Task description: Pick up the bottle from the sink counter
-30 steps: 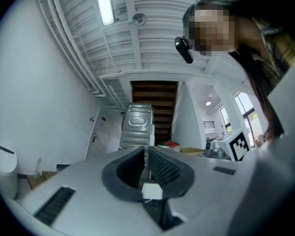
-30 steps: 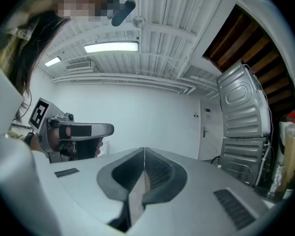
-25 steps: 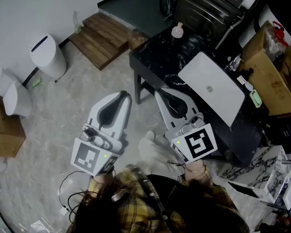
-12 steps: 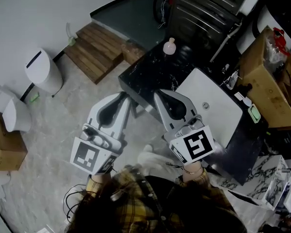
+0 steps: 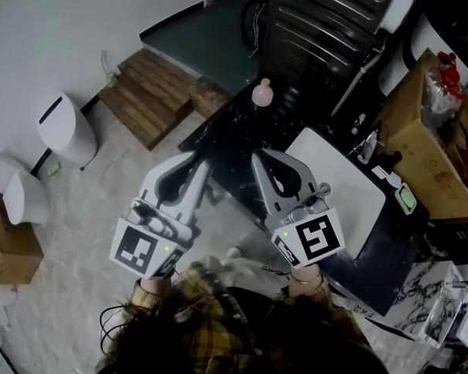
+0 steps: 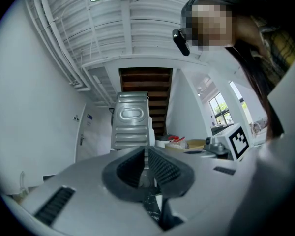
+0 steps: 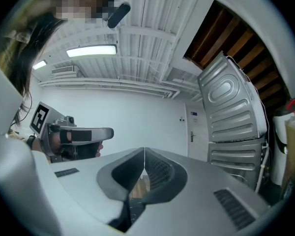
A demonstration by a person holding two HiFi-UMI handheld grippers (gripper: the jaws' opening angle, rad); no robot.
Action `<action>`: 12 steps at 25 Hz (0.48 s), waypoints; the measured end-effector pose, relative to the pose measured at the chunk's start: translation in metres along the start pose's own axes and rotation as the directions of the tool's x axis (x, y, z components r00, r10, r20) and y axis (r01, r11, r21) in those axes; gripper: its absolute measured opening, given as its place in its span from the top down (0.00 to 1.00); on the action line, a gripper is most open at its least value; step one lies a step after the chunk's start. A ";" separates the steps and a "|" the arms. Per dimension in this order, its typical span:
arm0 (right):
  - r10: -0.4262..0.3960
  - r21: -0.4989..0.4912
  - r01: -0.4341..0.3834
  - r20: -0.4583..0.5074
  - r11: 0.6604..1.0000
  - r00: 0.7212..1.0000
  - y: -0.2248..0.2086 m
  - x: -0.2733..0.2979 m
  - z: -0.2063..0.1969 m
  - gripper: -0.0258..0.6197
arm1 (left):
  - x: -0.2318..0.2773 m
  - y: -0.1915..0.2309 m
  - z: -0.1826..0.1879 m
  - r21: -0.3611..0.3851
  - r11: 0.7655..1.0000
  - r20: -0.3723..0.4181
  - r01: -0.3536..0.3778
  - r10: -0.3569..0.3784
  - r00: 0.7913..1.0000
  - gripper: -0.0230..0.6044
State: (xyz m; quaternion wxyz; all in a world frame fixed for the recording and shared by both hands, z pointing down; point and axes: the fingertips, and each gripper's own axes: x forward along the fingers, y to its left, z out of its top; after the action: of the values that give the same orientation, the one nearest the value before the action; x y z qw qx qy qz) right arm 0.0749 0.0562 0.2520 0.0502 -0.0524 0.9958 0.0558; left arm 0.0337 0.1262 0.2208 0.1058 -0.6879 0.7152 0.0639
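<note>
I hold both tools side by side at the centre of the head view. The left tool point(image 5: 193, 164) and the right tool point(image 5: 262, 162) each have their jaws pressed together on nothing. The pale pink bottle point(image 5: 263, 93) stands upright on the dark tabletop point(image 5: 226, 135), higher in the frame and well apart from both tools. The white sink point(image 5: 337, 179) lies right of them.

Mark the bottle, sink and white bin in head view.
bottle point(image 5: 262, 95), head view, on its round body.
sink point(image 5: 359, 197), head view, on bare basin floor.
bin point(image 5: 63, 125), head view, on its lid.
</note>
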 end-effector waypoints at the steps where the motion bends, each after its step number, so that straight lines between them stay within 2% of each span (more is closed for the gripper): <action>1: -0.001 -0.001 0.001 -0.003 1.000 1.000 -0.002 0.000 -0.001 0.93 | 0.003 0.000 -0.001 0.001 1.000 0.000 0.002 -0.002 1.000 0.90; 6: -0.005 0.008 0.005 -0.035 1.000 0.999 -0.010 -0.003 -0.011 0.93 | 0.012 0.002 -0.005 0.002 1.000 -0.001 0.019 -0.019 1.000 0.90; 12: -0.054 0.014 0.054 -0.045 0.998 0.998 -0.017 -0.001 -0.018 0.93 | 0.021 0.010 -0.010 -0.008 0.999 -0.008 0.054 -0.054 0.999 0.90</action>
State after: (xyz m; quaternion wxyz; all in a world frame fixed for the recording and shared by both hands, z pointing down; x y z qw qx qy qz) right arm 0.0762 0.0369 0.2679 0.0296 -0.0801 0.9953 0.0456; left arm 0.0228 0.1043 0.2249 0.1016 -0.7076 0.6966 0.0611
